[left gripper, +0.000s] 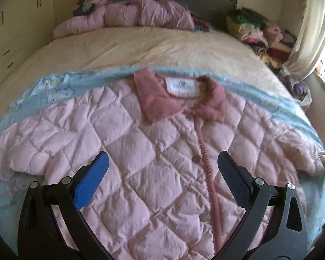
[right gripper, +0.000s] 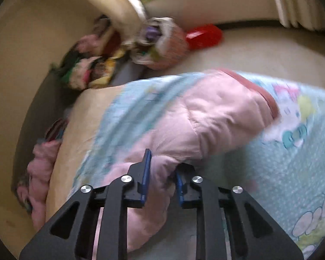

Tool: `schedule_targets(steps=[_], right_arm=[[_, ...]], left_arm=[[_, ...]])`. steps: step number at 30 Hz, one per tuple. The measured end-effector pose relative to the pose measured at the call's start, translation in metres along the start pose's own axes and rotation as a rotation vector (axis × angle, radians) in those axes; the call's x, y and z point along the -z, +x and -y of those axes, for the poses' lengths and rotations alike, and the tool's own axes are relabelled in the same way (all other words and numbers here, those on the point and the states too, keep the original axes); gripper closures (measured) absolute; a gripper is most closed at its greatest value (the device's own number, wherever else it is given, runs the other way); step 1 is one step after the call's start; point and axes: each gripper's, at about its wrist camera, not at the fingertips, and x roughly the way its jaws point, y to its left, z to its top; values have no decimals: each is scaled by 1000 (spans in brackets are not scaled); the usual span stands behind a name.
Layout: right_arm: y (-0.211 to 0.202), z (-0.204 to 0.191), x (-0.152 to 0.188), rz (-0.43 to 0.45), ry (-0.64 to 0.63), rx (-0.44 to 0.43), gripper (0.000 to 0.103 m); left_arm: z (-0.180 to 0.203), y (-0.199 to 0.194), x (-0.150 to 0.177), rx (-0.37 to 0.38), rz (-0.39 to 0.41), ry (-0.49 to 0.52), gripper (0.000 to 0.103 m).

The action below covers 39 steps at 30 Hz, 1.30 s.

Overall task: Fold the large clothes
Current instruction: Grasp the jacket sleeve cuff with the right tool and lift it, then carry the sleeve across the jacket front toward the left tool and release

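Your work surface is a bed [left gripper: 140, 47] with a cream cover, and a pale blue cartoon-print blanket [left gripper: 54, 86] is spread over its near half. On that blanket lies the pink quilted jacket [left gripper: 123, 143], front up and buttoned, its darker pink collar [left gripper: 149, 99] at twelve o'clock in the left wrist view and its arms spread toward nine and three.

I judge you're on the first fold, bringing in the right sleeve. Your right gripper [right gripper: 161, 173] is pinched narrow on the pink sleeve [right gripper: 216, 117], whose cuff [right gripper: 268, 99] points to about two o'clock. Your left gripper [left gripper: 162, 164] hovers wide apart over the jacket's chest, holding nothing.

Next, you likely need to carry that sleeve across the chest and lay it flat, with your left tongs pinning the body so the slippery padding doesn't slide.
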Motion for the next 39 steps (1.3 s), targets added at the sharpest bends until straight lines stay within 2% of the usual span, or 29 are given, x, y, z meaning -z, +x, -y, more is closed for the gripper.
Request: schedule_targets(steps=[5,9,15,22,28,33,39], right_arm=[[-42,-61,8,50,-172,-109,88],[-75,-103,23,105,-298,-182,89],[-108,-148,49,130,-359,-301,89],[-122,-207,95,83,-473,-428,90],[-123,-254,154,-2,-582,-545,90],[-109,-284,212,-70,-694,-567,90],[-81,-301,284,-177,-796,-567,90]], left_arm=[[-8,-14,-6,28,25,-18,9],[-18,-18,-9,22,32,-39,9],[-39,-28,-13,67,48,-92,9],[-66,-36,-17,145,50,-160,9],[-82,-39,-18,212,50,-213,9],[-94,-38,-18,260,43,-254,9],[-101,-28,-16,328,10,-288,9]])
